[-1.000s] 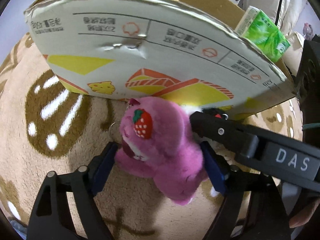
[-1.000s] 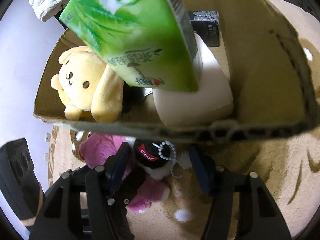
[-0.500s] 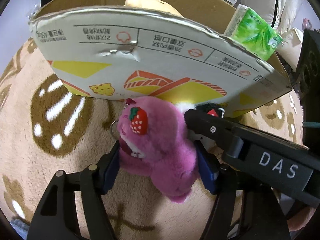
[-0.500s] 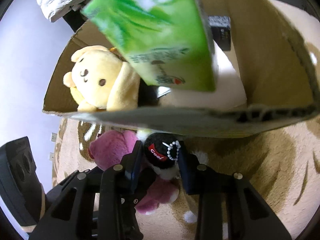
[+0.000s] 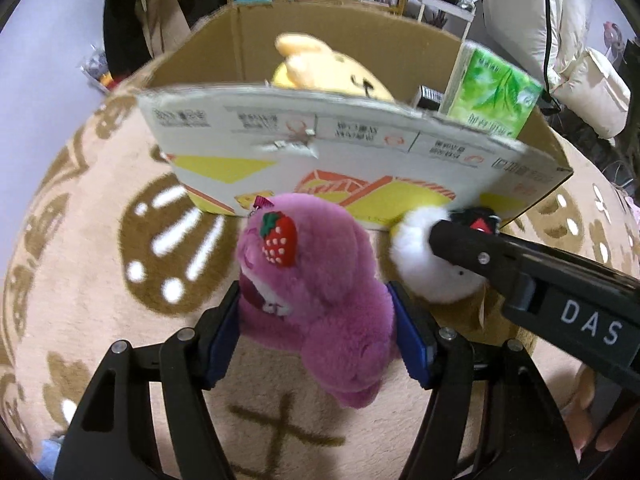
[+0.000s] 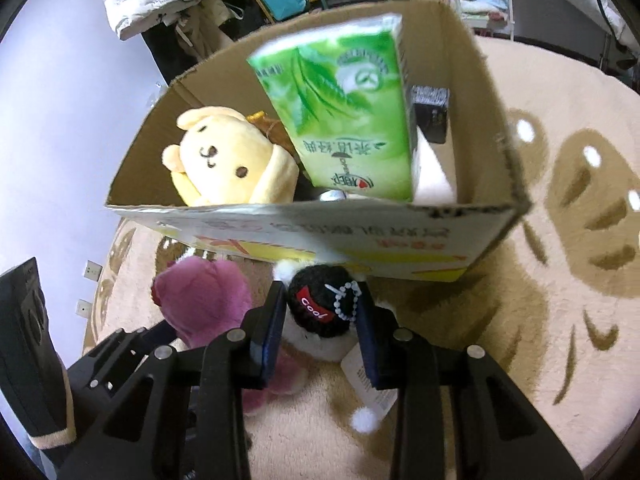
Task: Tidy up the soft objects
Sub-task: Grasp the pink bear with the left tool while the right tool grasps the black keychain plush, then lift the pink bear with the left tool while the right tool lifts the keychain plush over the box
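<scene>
left gripper [image 5: 316,334] clamped on pink plush [image 5: 316,304] | right gripper [image 6: 320,326] clamped on black-and-white plush [image 6: 320,312] | advice — clear the box [image 6: 304,222] rim before letting go, beside the yellow plush [image 6: 232,160]

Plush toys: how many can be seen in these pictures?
3. A yellow plush lies in the box; a purple plush is in the left tongs; a black-and-white plush is in the right tongs. More may be hidden in the box.
</scene>
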Tool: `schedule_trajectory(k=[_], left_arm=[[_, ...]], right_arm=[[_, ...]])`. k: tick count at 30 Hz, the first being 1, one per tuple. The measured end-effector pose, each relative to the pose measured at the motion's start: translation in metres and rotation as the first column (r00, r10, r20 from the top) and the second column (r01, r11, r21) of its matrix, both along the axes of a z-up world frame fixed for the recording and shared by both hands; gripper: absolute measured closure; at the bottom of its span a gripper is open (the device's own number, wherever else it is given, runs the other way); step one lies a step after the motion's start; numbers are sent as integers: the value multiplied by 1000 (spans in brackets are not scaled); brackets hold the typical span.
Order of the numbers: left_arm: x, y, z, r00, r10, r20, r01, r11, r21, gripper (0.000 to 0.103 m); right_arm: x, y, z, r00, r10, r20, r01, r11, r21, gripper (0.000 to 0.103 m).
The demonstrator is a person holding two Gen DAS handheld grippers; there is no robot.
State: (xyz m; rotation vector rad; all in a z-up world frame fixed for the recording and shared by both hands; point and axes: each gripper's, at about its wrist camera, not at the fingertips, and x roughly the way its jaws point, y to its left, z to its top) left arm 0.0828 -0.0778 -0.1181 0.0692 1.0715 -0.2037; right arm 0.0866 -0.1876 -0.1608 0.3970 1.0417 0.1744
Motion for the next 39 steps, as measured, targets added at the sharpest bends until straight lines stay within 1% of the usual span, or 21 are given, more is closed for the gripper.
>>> schedule_trajectory(k=[3, 4, 6, 9, 13, 15, 19, 24, 28, 31, 33, 36, 39], left_arm=[[-11, 2, 12, 999, 13, 44, -14, 1000, 12, 35], [-15, 3, 16, 998, 17, 60, -18, 1000, 13, 35], [-22, 5, 25, 996, 22, 86, -24, 1000, 13, 35], [-30, 9, 38, 989, 30, 142, -34, 999, 24, 35], [-36, 15, 60, 973, 26, 228, -39, 998, 52, 35], [-35, 22, 70, 959, 19, 282, -39, 997, 65, 35], [-36, 24, 89, 934, 15, 356, -43, 997, 69, 35], [-31, 28, 102, 917, 20, 399, -42, 998, 46, 35], [-23, 26, 117, 888, -3, 461, -29, 998, 61, 35], [-12, 23, 128, 871, -17, 491, -19, 997, 68, 34], [-2, 21, 131, 868, -19, 497, -16, 998, 66, 34], [11, 19, 131, 867, -24, 498, -15, 997, 73, 34], [23, 15, 127, 864, -47, 501, -4, 995, 101, 34]], right_arm=[[-9, -3, 13, 999, -5, 35, 5, 1000, 9, 67], [-12, -11, 20, 999, -7, 48, 7, 1000, 10, 67], [-17, -13, 33, 996, -11, 87, 11, 1000, 3, 67], [-30, -18, 49, 990, -14, 140, 11, 1000, 18, 68], [-42, -22, 71, 975, -17, 221, 12, 1000, 22, 67], [-47, -24, 83, 963, -19, 268, 12, 999, 30, 67], [-50, -27, 98, 939, -27, 343, 19, 999, 26, 67], [-46, -27, 116, 910, -30, 414, 22, 999, 26, 67], [-41, -30, 130, 890, -27, 456, 24, 1000, 12, 67], [-33, -33, 137, 881, -26, 473, 29, 1000, 2, 67], [-24, -37, 142, 878, -25, 479, 36, 999, -13, 67], [-14, -43, 147, 873, -35, 486, 46, 999, -11, 67], [-1, -51, 147, 873, -44, 486, 52, 999, -4, 67]])
